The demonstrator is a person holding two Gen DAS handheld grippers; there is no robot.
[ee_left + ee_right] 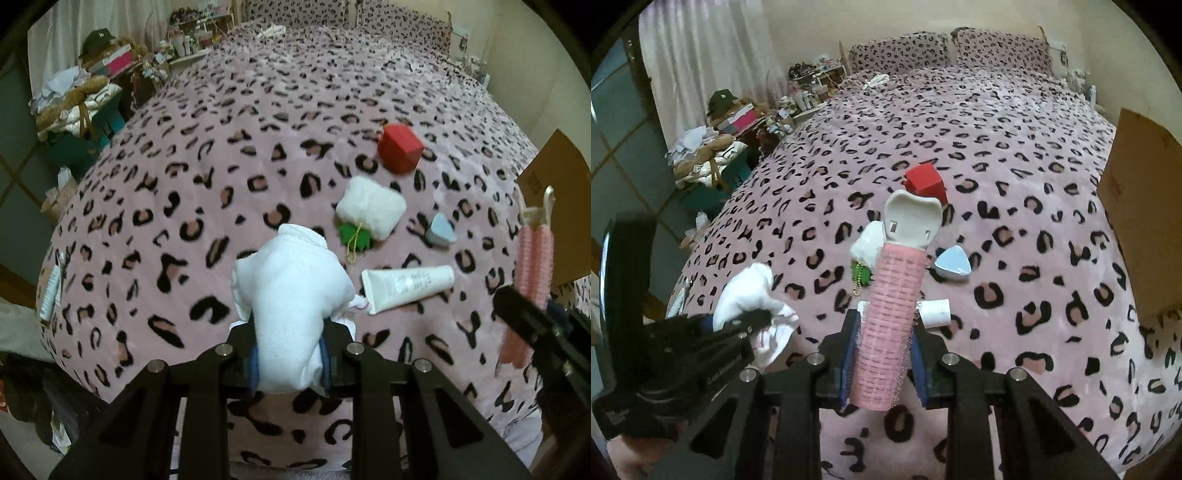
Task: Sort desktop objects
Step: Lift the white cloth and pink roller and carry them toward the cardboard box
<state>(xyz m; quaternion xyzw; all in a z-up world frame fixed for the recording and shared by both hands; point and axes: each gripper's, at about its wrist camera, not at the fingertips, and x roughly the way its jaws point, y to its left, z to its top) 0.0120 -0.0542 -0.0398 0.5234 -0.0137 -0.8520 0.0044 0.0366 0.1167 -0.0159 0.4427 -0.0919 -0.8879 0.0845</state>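
Already we have 2 things off the bed: our left gripper is clamped on a bunched white cloth, and our right gripper is closed around a pink hair roller with its cream clip sticking out ahead. We judge the cloth soft and light, so it will sag and could slide out if we pinch only a loose fold; a grip on the thick bunched middle, as now, looks safest. The roller seems light and hollow, with a mesh skin that should catch on the pads, so a gentle squeeze across its barrel ought to hold without crushing it. Just beyond the cloth, near the bed's front edge, lies a white tube, probably squashy and a little slick; we would take it across the flat body, not by the cap. Further in sits a small pale blue wedge, likely rigid and best held on its 2 flat faces. Beside that rests a plush white pouch with a green leaf tag, soft and easy to pinch anywhere. Farthest, toward the middle of the bed, stands a red box, stiff, with parallel sides to grip. A brown cardboard box rises at the right edge.
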